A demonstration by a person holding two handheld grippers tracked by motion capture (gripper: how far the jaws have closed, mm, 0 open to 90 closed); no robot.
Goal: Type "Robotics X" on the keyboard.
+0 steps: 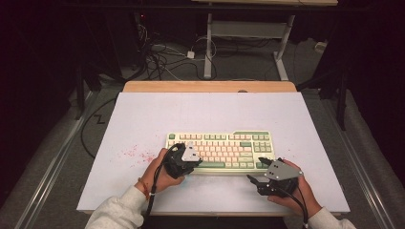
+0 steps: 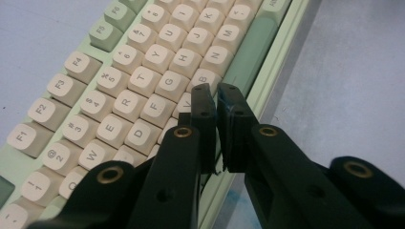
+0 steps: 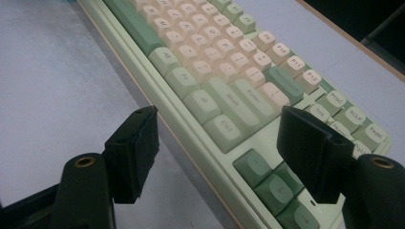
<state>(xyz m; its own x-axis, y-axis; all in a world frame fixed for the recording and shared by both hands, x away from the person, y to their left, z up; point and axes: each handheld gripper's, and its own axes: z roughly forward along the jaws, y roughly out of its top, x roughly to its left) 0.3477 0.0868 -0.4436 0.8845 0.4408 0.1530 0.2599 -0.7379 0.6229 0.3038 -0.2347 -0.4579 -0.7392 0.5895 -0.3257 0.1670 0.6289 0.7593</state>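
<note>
Here, left tongs (image 2: 212,93) pressed together over keyboard (image 1: 219,143) front edge, right tongs (image 3: 224,143) spread.

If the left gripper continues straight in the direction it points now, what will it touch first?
Probably the keyboard: the left gripper, jaws shut, points down at the bottom letter row, near the V and B keys beside the green space bar. Depth is unclear.

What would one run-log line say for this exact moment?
left gripper: shut, tips over keyboard near V and B keys | right gripper: open, nothing between jaws, at keyboard's right front corner | table: white
</note>
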